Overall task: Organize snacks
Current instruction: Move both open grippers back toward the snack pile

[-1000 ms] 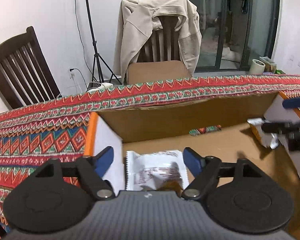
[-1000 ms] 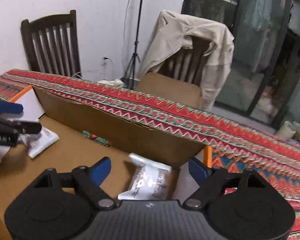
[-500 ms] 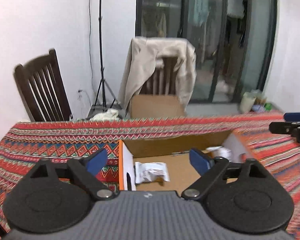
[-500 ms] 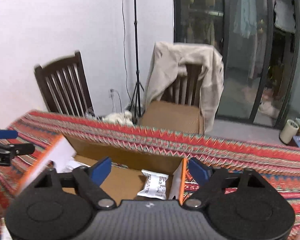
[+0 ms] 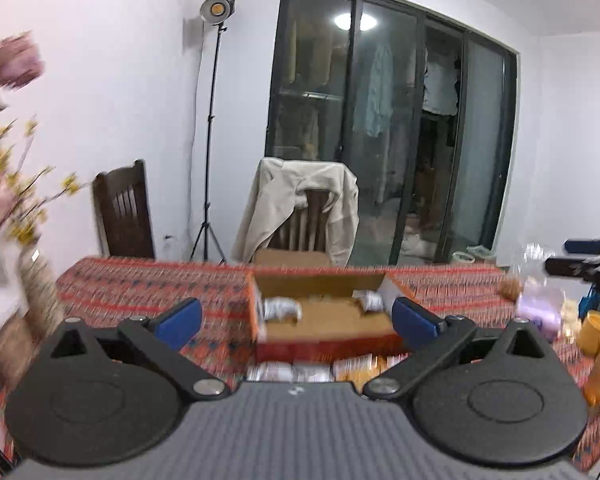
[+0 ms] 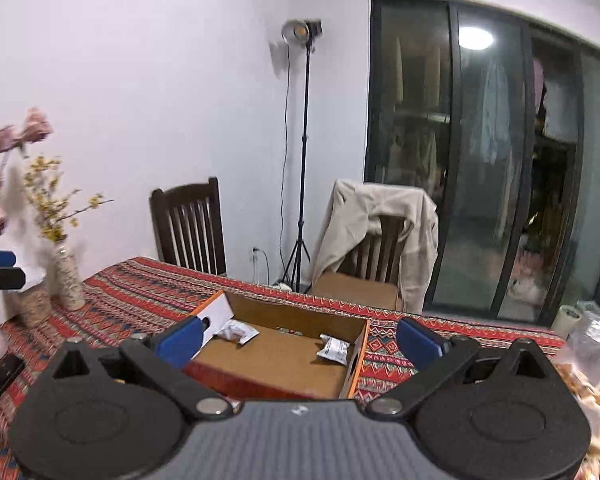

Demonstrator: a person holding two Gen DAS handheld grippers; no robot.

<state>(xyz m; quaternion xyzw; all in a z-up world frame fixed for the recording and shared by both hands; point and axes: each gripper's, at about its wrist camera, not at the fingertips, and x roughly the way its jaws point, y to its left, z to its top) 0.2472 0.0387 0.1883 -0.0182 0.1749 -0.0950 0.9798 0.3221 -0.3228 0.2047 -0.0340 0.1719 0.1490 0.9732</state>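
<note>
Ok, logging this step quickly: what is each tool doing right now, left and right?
Left tool: open, holding nothing; its jaws have just been opening.
Right tool: open, holding nothing; its jaws have just been opening.

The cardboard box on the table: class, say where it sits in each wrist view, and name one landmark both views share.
Left wrist: the box lies centre, between the open fingers, blurred.
Right wrist: the box lies centre, slightly left, just above the gripper body.
Shared landmark: the chair draped with a beige jacket behind the table.
</note>
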